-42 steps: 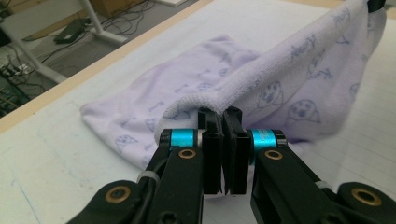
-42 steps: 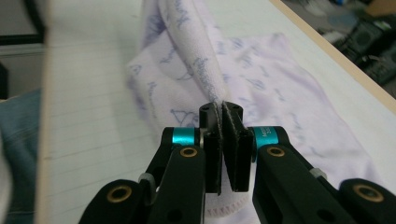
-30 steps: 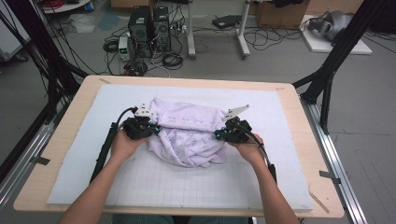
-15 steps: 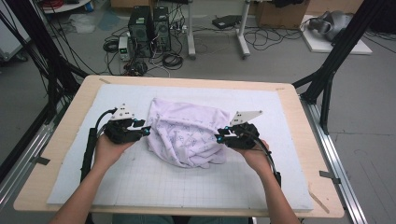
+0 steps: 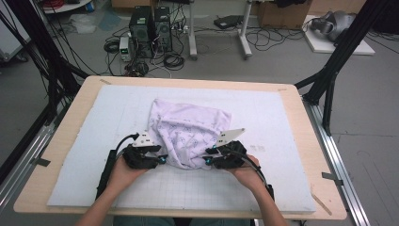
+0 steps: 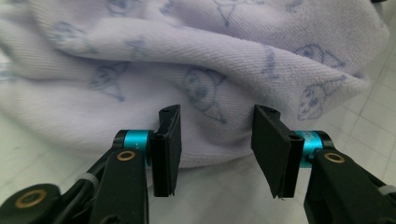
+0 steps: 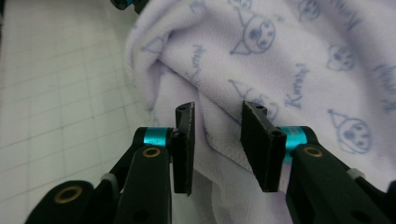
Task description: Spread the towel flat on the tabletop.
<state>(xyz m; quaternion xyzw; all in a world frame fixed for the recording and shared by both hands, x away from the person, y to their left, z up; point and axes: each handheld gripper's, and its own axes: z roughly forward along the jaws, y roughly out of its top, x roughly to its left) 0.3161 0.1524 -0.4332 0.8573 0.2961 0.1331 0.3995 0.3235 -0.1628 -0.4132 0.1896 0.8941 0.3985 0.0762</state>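
A lavender cloth (image 5: pixel 190 129) printed with small blue figures lies bunched on the white gridded mat (image 5: pixel 94 122). My left gripper (image 5: pixel 161 160) is at the cloth's near left corner, and my right gripper (image 5: pixel 207 161) is at its near right corner. Both point inward at the cloth. In the left gripper view the left gripper (image 6: pixel 217 114) has just been opening, and a soft fold of the cloth (image 6: pixel 210 70) lies at the gap without being pressed. In the right gripper view the right gripper (image 7: pixel 218 109) has also just been opening, and the cloth's stitched hem (image 7: pixel 224 149) runs loose between the pads.
The mat covers a wooden table (image 5: pixel 301 108). Black frame legs (image 5: pixel 329 80) stand at the table's far corners, with computers and cables on the floor (image 5: pixel 150 28) beyond. Bare mat lies on both sides of the cloth and in front of the hands.
Both hands have drawn back toward the near side of the cloth. Both grippers, shut on the cloth a second ago, now stand open and have let it go.
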